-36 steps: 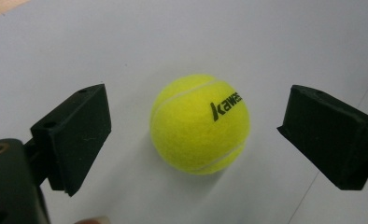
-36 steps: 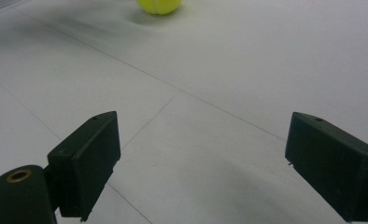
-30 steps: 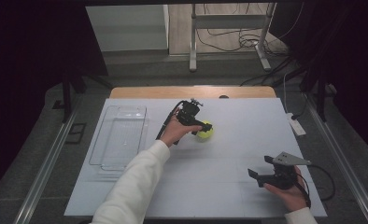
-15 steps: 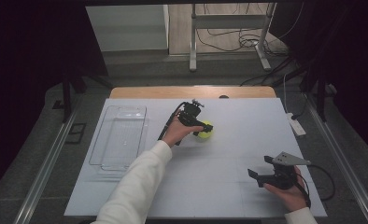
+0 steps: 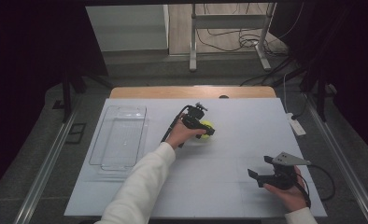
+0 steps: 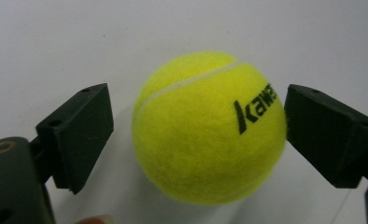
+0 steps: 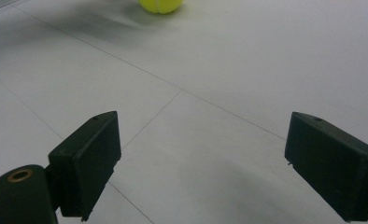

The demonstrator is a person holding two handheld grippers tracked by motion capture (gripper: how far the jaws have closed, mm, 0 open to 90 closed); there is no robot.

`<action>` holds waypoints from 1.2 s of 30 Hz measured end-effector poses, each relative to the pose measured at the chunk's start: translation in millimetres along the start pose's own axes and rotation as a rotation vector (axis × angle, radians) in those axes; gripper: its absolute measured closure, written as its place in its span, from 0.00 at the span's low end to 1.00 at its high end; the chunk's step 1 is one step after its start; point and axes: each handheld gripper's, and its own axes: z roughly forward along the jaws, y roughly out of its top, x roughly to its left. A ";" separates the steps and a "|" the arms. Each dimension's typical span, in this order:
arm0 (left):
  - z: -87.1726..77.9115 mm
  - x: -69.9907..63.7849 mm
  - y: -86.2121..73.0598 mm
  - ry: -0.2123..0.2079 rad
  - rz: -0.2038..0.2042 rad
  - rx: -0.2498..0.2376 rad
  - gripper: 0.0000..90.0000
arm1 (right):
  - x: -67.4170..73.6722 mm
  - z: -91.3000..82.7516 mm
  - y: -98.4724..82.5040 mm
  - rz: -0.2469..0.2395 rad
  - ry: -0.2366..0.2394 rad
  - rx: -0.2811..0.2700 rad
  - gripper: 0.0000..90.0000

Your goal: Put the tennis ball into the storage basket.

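Left gripper view: fuzzy yellow tennis ball (image 6: 209, 128), black lettering, between closing fingers (image 6: 77, 133), seemingly not yet pinched.

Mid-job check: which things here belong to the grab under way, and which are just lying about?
In the job:
- tennis ball, between the jaws, left one not yet touching
- left hand-held gripper, jaws just been closing

Lying about:
- clear plastic tray, left of the ball
- right hand-held gripper, open, idle over the white table
- white power strip
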 end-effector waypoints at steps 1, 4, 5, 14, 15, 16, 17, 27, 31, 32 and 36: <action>0.0 -0.2 -0.2 -0.001 0.006 0.001 0.18 | 0.1 -0.1 0.0 0.000 0.000 -0.001 0.12; -1.4 -0.7 0.0 -0.017 0.006 -0.006 0.28 | 0.2 -0.3 0.0 0.001 0.001 -0.001 0.12; -1.3 -1.5 0.1 -0.014 0.011 -0.005 0.28 | 0.2 -0.3 0.0 0.001 0.001 -0.001 0.12; -4.1 -4.3 -0.2 0.019 0.049 -0.018 0.29 | -0.1 -0.5 0.2 0.000 -0.002 0.000 0.12; -5.4 -3.9 -0.1 0.016 0.046 -0.020 0.29 | -0.2 -0.6 0.2 0.000 -0.002 0.000 0.12; -6.6 -3.8 -0.2 0.012 0.044 -0.026 0.29 | -0.2 -0.6 0.1 0.001 -0.003 0.000 0.12; -8.0 -3.8 -0.1 0.012 0.047 -0.028 0.29 | -0.2 -0.6 0.1 0.002 -0.001 -0.001 0.12; -20.2 -9.4 1.0 0.000 0.053 -0.065 0.30 | -0.3 -0.7 0.3 0.003 -0.003 -0.005 0.12; -22.6 -14.0 1.4 -0.010 0.077 -0.087 0.30 | -0.2 -0.8 0.3 0.004 -0.003 -0.006 0.12; -23.5 -15.1 1.5 -0.013 0.082 -0.094 0.30 | -0.3 -1.0 0.3 0.004 -0.003 -0.007 0.12; -28.0 -18.2 2.1 -0.025 0.091 -0.114 0.30 | -0.4 -0.9 0.3 0.004 -0.002 -0.007 0.12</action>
